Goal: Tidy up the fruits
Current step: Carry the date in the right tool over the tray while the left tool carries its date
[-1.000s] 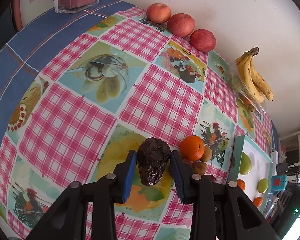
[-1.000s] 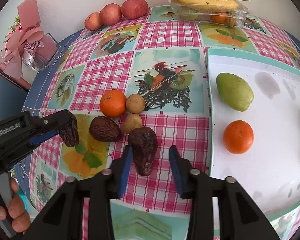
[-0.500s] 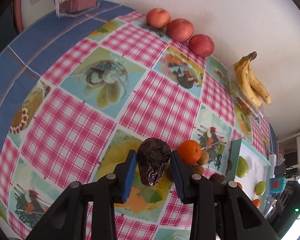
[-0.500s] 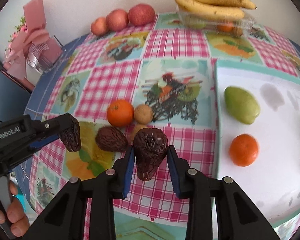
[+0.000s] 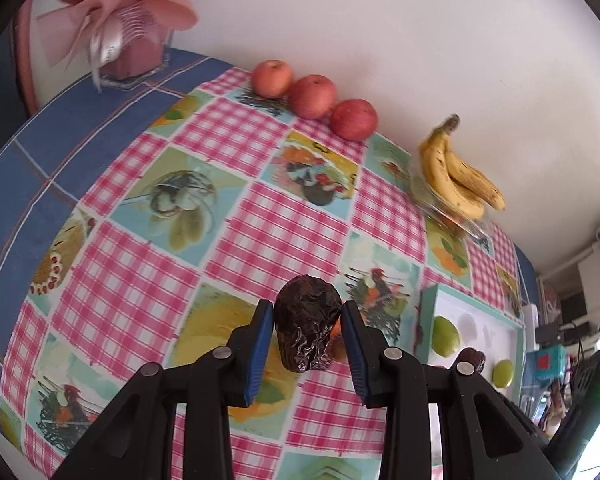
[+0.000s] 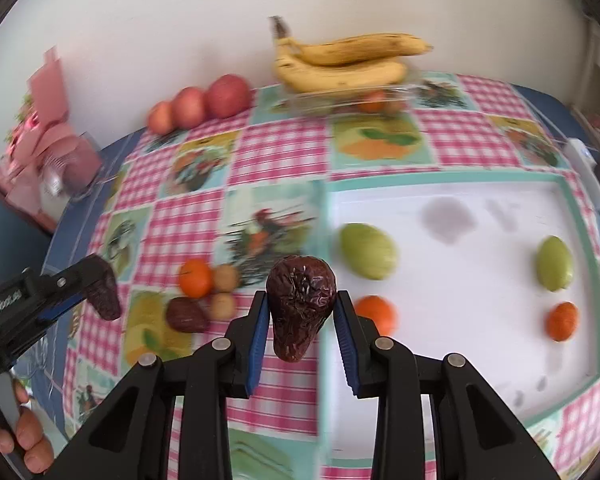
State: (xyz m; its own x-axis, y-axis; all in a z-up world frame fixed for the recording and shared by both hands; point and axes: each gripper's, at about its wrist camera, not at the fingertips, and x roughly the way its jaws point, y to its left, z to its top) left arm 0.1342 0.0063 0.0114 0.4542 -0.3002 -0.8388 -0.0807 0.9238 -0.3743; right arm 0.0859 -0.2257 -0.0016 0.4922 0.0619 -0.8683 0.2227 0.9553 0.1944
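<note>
The right gripper (image 6: 301, 312) is clamped on a dark wrinkled fruit (image 6: 300, 304), held off the table with its long axis pointing back toward the camera, narrow end nearest. The white tray (image 6: 452, 184) lies just ahead and to the right of that claw, already carrying two green fruits and two oranges, so the right hand is judged nearer the drop. The left gripper (image 5: 307, 336) likewise grips a second wrinkled fruit (image 5: 306, 322), with the tray well off to its right.

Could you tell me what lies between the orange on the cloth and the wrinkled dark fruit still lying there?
Two small tan fruits, seen in the right wrist view.
</note>
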